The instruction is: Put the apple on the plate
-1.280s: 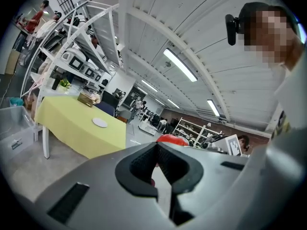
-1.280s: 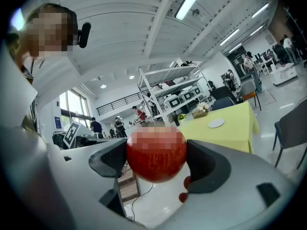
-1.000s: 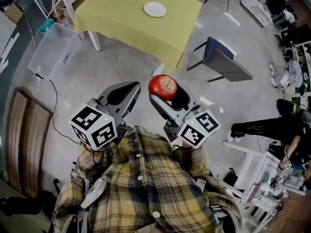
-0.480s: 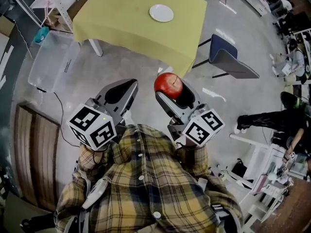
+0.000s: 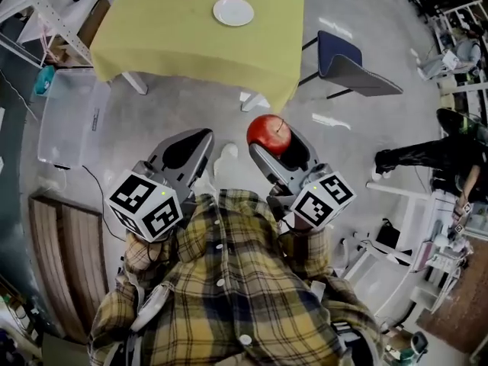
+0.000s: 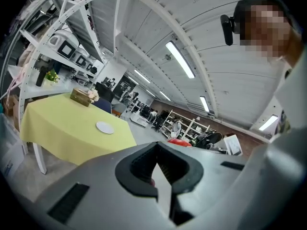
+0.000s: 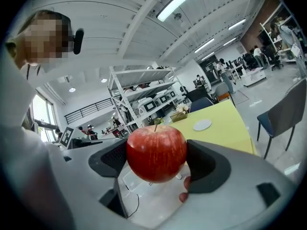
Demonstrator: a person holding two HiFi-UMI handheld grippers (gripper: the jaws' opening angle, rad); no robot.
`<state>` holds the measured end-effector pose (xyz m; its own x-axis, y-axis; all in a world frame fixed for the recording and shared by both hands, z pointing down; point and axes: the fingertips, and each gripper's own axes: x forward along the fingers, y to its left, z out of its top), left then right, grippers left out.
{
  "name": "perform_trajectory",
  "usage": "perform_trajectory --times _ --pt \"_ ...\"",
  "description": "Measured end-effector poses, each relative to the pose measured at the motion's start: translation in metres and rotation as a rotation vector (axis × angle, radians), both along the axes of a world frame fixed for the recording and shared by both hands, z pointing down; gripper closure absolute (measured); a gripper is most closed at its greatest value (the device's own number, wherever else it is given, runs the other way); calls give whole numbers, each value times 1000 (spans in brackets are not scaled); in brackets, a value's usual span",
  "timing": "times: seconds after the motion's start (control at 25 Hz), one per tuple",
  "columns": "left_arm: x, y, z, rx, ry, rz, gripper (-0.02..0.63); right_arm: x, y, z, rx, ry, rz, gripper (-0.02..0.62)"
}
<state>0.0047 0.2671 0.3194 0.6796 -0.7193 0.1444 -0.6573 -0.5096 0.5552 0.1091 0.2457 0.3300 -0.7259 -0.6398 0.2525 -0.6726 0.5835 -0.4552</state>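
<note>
A red apple [image 5: 268, 133] is clamped between the jaws of my right gripper [image 5: 269, 139], held in the air over the grey floor. In the right gripper view the apple [image 7: 156, 152] fills the middle, with a black pad on each side of it. The white plate [image 5: 233, 11] lies on a table with a yellow cloth [image 5: 168, 44] some way ahead. It also shows as a small plate [image 7: 202, 124] beyond the apple. My left gripper [image 5: 197, 142] hangs beside the right one, shut and holding nothing. Its view shows the plate [image 6: 104, 127] on the cloth.
A dark blue chair [image 5: 347, 63] stands right of the table. A clear plastic bin [image 5: 65, 117] sits on the floor at the left, beside a white rack. A small box [image 6: 79, 96] sits on the table's far side. A person in black [image 5: 427, 155] crouches at right.
The table and plate have shifted a little in the head view as the person moves. The apple stays clamped in the right gripper; both grippers keep their pose.
</note>
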Motion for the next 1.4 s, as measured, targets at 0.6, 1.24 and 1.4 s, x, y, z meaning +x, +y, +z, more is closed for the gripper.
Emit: perform_trajectory --times 0.6,1.24,1.4 --pt "-26 -67 4 -18 0 -49 600 -31 -70 9 -35 19 -53 227" --pt "-6 -214 -21 16 -25 -54 600 -8 -218 -11 -8 -15 -47 227" --pt "1 -242 -24 27 -31 -68 600 2 -246 -12 2 -23 -53 227"
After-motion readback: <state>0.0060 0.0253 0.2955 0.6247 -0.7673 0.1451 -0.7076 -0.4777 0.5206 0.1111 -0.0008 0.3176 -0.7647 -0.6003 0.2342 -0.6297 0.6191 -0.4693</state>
